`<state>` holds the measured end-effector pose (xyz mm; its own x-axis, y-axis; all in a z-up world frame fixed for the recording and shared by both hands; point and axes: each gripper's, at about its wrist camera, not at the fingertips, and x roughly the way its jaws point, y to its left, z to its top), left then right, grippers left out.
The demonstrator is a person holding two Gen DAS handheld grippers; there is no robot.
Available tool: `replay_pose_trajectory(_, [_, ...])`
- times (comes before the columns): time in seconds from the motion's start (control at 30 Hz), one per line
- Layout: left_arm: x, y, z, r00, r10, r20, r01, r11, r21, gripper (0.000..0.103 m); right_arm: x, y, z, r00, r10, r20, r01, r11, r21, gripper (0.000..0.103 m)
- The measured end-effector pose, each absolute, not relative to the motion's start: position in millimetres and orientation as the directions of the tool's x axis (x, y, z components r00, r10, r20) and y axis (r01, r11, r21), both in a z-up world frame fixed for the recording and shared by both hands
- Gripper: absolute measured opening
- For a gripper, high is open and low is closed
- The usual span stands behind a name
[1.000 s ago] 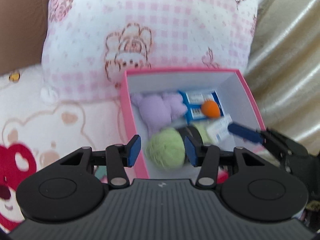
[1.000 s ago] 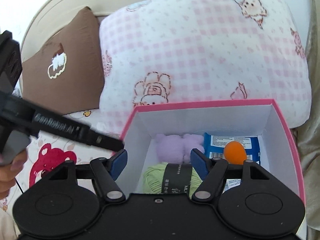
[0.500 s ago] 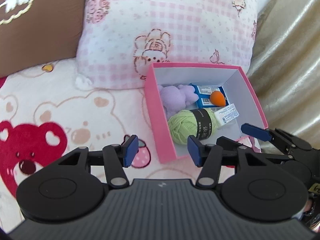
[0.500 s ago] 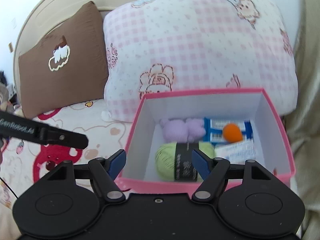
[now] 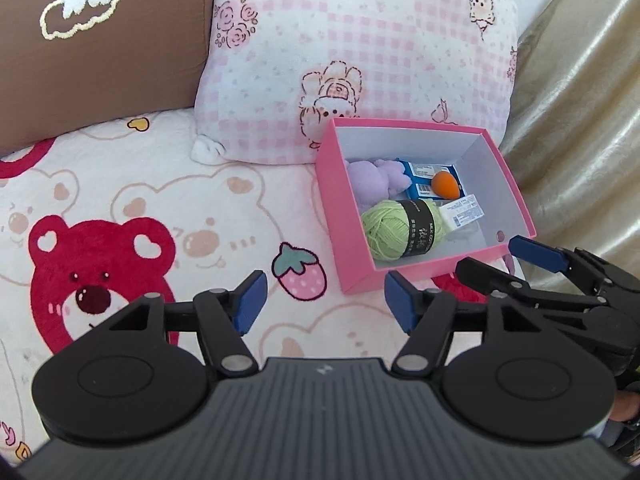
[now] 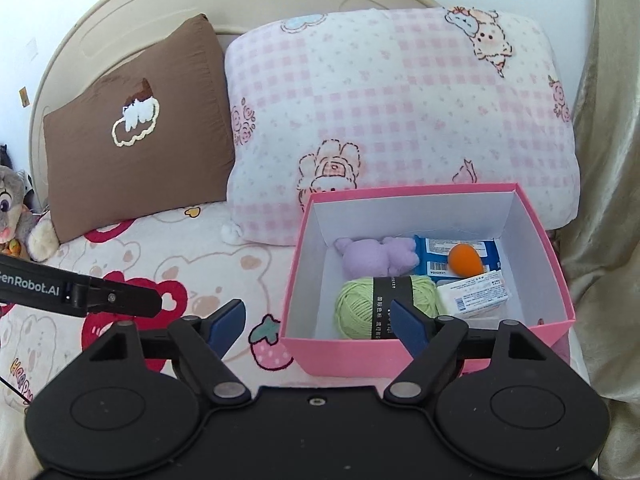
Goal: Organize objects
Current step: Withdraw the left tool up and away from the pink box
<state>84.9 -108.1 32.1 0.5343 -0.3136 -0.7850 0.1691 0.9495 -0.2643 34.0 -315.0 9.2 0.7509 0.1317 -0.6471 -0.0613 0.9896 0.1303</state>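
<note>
Right view alone showing headboard [image 6: 120, 28] and stuffed toy [image 6: 12, 204] at far left. Left gripper [image 5: 322, 300] and right gripper [image 6: 316, 320] hovering short of pink box [image 5: 340, 216], pointing down, jaws just opening wider, gripping nothing. Box sitting on blanket [image 5: 160, 208], holding green yarn [image 5: 400, 232], purple plush [image 5: 372, 180], orange ball [image 5: 445, 184]. "GenRobot.AI" showing on left gripper; yarn label probably unreadable.

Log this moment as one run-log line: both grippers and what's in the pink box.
left hand-held gripper: opening, empty | right hand-held gripper: opening, empty | pink cardboard box: green yarn ball, purple plush toy, orange egg-shaped sponge inside
</note>
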Motion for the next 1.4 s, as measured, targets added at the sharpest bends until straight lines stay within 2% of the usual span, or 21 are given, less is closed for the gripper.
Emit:
replay_pose_trajectory(0.07, [76,-107,37,0.555,-0.313,-0.771,0.180,0.950,-0.256,0.066,27,-306,10,0.761,0.093,-0.642,-0.056,0.995,0.078,0.083])
replay_pose_trajectory(0.13, [69,-106,40,0.560,-0.314,-0.766,0.191,0.949,-0.249,0.076,22,-298,10,0.760,0.073,-0.645,-0.059,0.997,0.043,0.083])
replay_pose_trajectory(0.43, [50,-94,38,0.574,-0.253,-0.779,0.143,0.968,-0.208,0.087,6,-284,13,0.736,0.108,-0.669,-0.091,0.994,0.061,0.086])
replay_pose_trajectory(0.7, [41,-86,26,0.545,-0.234,-0.805,0.101,0.972,-0.214,0.088,1,-294,13,0.728,0.101,-0.678,-0.043,0.994,0.102,0.088])
replay_pose_trajectory(0.97, [33,-84,24,0.552,-0.218,-0.805,0.095,0.975,-0.199,0.094,-3,-299,10,0.687,0.105,-0.719,-0.014,0.991,0.132,0.090])
replay_pose_trajectory(1.17, [32,-83,21,0.550,-0.218,-0.806,0.090,0.975,-0.203,0.101,1,-302,6,0.650,0.088,-0.755,0.029,0.990,0.139,0.095])
replay_pose_trajectory(1.4, [37,-80,13,0.533,-0.216,-0.818,0.076,0.975,-0.207,0.102,5,-304,-2,0.599,0.112,-0.793,0.027,0.987,0.160,0.096])
